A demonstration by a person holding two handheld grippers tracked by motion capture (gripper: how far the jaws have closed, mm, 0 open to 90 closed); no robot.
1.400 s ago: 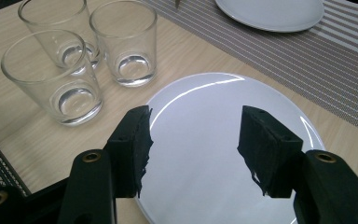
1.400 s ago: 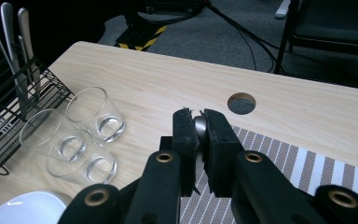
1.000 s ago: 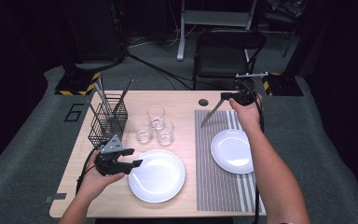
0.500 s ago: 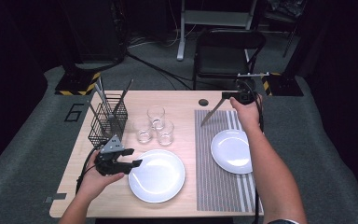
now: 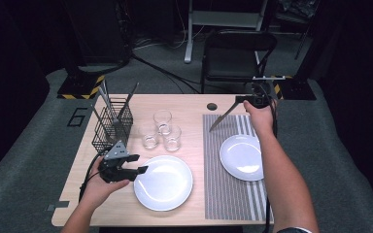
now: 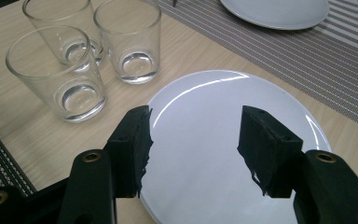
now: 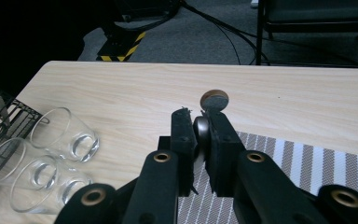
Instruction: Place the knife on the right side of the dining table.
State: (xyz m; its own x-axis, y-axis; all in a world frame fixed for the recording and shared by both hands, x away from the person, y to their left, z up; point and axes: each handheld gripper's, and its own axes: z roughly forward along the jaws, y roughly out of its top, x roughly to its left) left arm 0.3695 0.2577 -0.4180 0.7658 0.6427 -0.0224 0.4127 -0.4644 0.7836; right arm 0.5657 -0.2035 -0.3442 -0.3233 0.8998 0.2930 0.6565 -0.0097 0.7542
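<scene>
Currently right gripper (image 5: 245,99) pinches a knife (image 5: 222,118), probably by the handle, over the table's far edge: stiff, slick metal, grip firmly. Left gripper (image 6: 193,140) spread over near plate (image 6: 223,154).

Left forearm comes in low and bent, hand wrapped around the left gripper (image 5: 138,170), which sits level and close over the surface with its jaws spread wide apart, nothing between them; right arm is stretched nearly straight toward the surface's far edge, hand (image 5: 259,116) curled round the right gripper (image 5: 236,99) with the wrist a bit cocked; in the right gripper view its jaws are pinched tight on something thin and metallic.
</scene>
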